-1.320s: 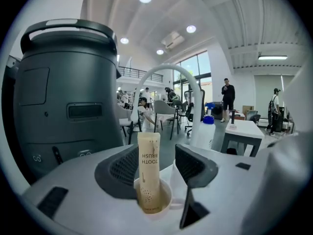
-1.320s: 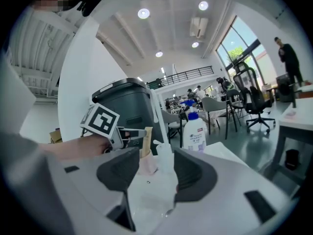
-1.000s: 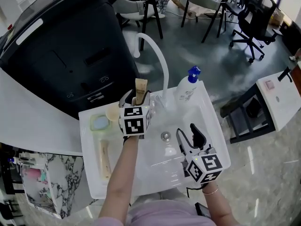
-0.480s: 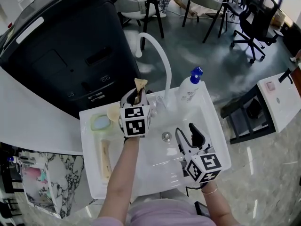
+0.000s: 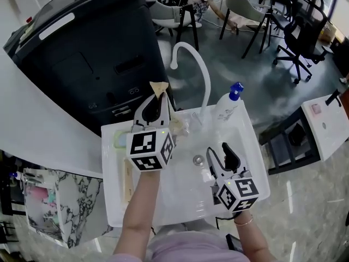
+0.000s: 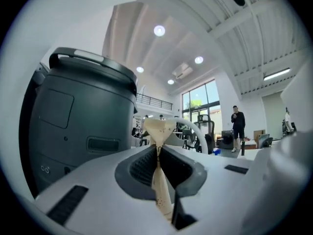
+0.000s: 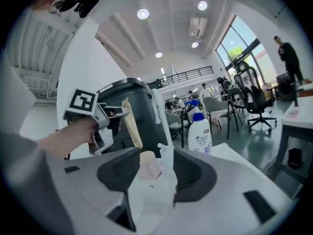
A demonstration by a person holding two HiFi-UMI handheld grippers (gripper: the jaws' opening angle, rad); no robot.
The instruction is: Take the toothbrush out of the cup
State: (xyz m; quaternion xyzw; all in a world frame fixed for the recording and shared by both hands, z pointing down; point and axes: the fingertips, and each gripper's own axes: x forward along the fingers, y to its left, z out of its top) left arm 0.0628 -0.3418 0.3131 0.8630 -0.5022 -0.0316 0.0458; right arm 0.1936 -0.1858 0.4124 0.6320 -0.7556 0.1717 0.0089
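A beige, flat toothbrush [image 6: 159, 131] stands upright between the jaws of my left gripper [image 6: 158, 153]; the jaws are closing and the pads press on it. In the head view the left gripper [image 5: 155, 101] is raised above the sink's back left, and the toothbrush [image 5: 159, 88] top pokes out past its tips. From the right gripper view the toothbrush [image 7: 131, 124] hangs in the air above the small cream cup [image 7: 148, 165]. The cup [image 5: 177, 125] stands on the sink's back ledge. My right gripper [image 5: 218, 153] hovers open over the basin, empty.
A white gooseneck faucet [image 5: 193, 64] arches over the white sink [image 5: 180, 201]. A blue-capped pump bottle [image 5: 228, 105] stands at the back right, and a small clear bottle [image 7: 166, 160] beside the cup. A green soap dish [image 5: 116, 141] and a wooden brush [image 5: 127, 179] lie left. A big black bin [image 5: 92, 53] stands behind.
The left gripper's jaws closed on the toothbrush and lifted it up, clear of the cup. The right gripper stayed nearly where it was, still open.
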